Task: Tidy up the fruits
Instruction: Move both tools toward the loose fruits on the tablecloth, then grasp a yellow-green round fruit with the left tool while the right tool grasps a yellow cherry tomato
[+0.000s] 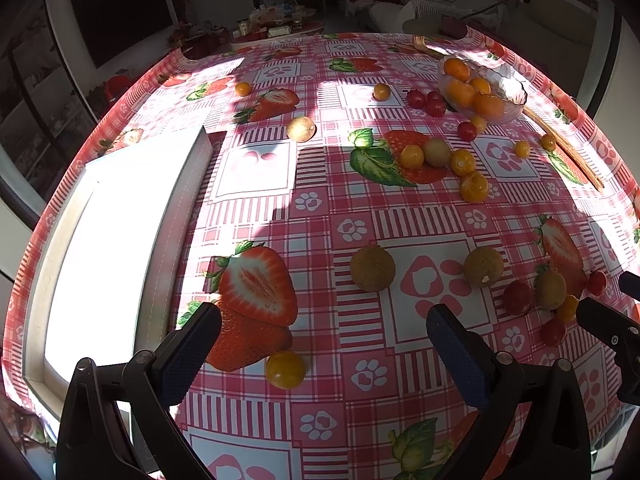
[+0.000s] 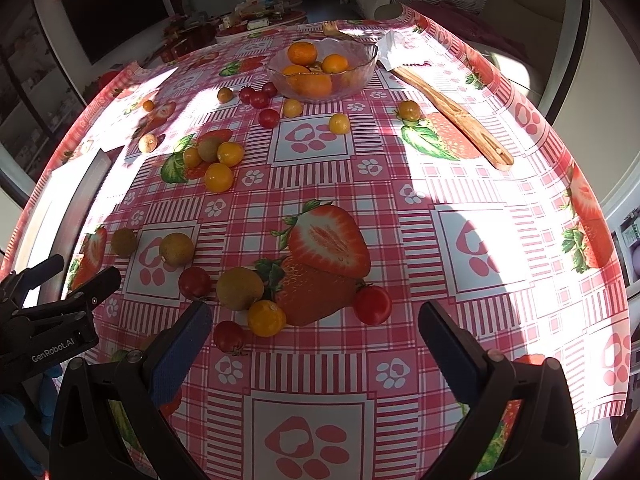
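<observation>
At the far left of the tabletop (image 1: 320,216) lies a white tray (image 1: 116,240), washed out by sunlight. The left tongs (image 1: 324,340) hover wide apart over the pink checked cloth, holding nothing; a yellow tomato (image 1: 285,369) sits between their arms, touching neither. Just ahead lie 2 brown round fruits (image 1: 373,269), near each other but apart. Further right, a mixed cluster (image 2: 240,300) of red, yellow and brown fruits lies just ahead of the right tongs (image 2: 316,326), which also stand wide and hold nothing. A red tomato (image 2: 372,305) rests beside the printed strawberry, between those arms. Mid-table sits another cluster (image 2: 216,160) of yellow and brown fruits, with more red tomatoes (image 2: 258,98) loose near the far side. Right of them, a glass bowl (image 2: 362,66) holds several oranges (image 2: 303,53). A long wooden utensil (image 2: 452,114) lies diagonally just to the right of the bowl.
</observation>
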Demonstrator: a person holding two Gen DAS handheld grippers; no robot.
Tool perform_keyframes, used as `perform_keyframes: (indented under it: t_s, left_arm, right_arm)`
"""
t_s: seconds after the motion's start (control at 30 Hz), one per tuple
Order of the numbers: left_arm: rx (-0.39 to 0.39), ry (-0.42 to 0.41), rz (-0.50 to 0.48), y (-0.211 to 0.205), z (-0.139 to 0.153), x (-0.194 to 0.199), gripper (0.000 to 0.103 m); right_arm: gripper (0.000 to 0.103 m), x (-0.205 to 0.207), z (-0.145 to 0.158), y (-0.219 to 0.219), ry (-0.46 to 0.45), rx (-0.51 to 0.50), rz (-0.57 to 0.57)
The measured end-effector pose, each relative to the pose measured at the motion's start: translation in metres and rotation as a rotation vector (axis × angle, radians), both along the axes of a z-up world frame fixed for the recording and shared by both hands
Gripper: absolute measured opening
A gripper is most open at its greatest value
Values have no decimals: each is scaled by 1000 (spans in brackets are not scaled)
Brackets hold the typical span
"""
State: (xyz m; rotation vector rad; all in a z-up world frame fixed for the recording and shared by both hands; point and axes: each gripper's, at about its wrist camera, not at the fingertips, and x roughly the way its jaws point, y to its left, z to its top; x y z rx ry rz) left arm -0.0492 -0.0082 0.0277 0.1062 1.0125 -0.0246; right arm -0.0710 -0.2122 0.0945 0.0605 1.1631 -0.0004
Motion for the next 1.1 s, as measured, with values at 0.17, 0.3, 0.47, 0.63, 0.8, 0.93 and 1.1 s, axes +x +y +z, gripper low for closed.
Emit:
perform_keyframes:
  t_s: [0.17,0.3,0.47,0.63,0.8,0.93,1.1]
  left_arm:
    - [3,-1,-4,-1,0,1,103]
    - [7,5,-9,-2,-3,3,103]
    - [24,3,-36,-9,-5,8,103]
    - [35,3,-64,-12,-7,16,103]
    - [26,22,-83,-16,-12,22,85]
    - [0,35,-81,-16,-14,24,77]
    - [-63,41,-118,-20,-12,23,47]
  right_arm:
    - [103,0,0,0,0,5,-3]
    - [103,0,0,1,2,7,4]
    - [103,2,-3,9,8,7,25]
    - [100,3,-6,18,13,9,56]
    - [90,-2,-6,26,3,-22,95]
    - [64,-2,-8,35,14,-22,144]
    - [55,-7,-19,41,39,-41,154]
